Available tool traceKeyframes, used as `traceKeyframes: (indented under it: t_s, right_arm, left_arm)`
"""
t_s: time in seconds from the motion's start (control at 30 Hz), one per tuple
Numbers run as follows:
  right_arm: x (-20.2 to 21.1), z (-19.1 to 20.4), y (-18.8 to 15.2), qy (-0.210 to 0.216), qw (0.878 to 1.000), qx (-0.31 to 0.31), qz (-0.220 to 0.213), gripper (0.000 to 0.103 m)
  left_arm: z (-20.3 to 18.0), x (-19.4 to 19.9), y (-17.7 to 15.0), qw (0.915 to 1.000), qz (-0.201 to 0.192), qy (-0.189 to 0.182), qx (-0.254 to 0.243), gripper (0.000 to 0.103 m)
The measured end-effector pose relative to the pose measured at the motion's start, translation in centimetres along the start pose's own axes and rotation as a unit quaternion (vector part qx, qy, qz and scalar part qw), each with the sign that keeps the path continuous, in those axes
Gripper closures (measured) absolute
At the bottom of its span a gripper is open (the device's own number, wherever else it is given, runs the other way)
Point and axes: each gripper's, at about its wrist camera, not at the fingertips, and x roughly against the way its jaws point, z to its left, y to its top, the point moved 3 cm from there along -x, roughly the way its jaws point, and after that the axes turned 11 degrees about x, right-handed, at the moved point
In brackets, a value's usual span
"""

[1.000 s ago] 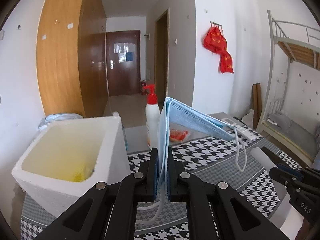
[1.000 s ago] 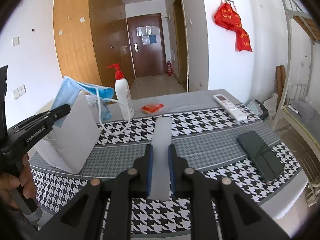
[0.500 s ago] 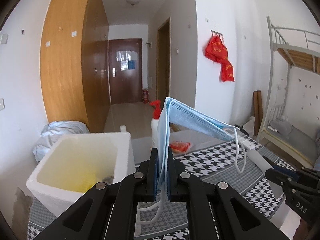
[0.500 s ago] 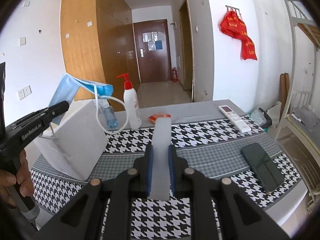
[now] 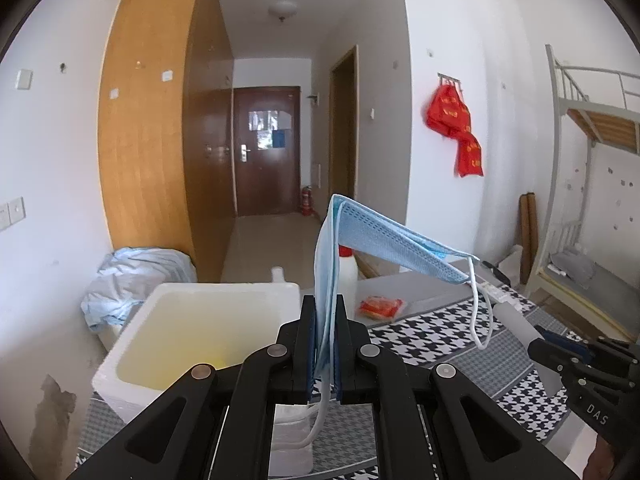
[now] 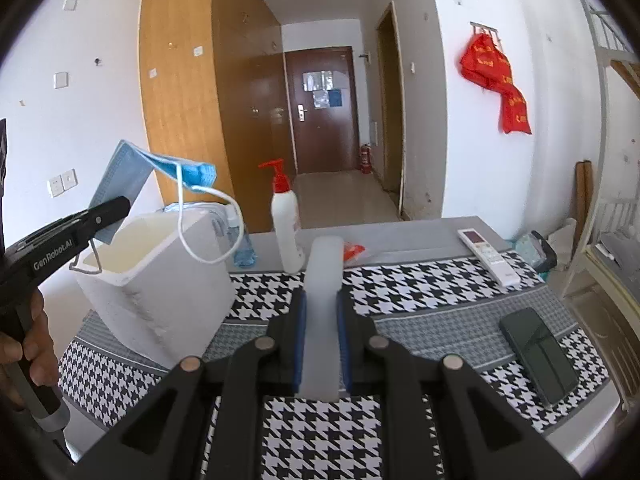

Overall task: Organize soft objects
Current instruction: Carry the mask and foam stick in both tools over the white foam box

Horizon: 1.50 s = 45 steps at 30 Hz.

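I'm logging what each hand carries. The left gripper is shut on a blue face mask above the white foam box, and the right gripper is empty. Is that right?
Not quite. The left gripper does pinch the blue face mask by the white foam box, but the right gripper is not empty: the right wrist view shows it shut on a translucent white bar.

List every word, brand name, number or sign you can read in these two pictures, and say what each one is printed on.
"GenRobot.AI": white lettering on the side of the left tongs, seen from the right wrist.
"DAS": white letters, cut off, on the body of the right tongs, seen from the left wrist.
Yellow characters on the red cloth hanging on the wall: too blurred to read.
Papers on the door: too small to read.
Remote control buttons: too small to read.
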Motion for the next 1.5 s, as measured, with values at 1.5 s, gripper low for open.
traceKeyframes:
  t_s: [1.5]
  right_arm:
    - [-2.6,7.7,5.1,0.088,0.994,0.049,-0.034,0.085]
  left_arm:
    - [7.9,1.4,2.3,0.9942,-0.027,0.097,0.036,0.096]
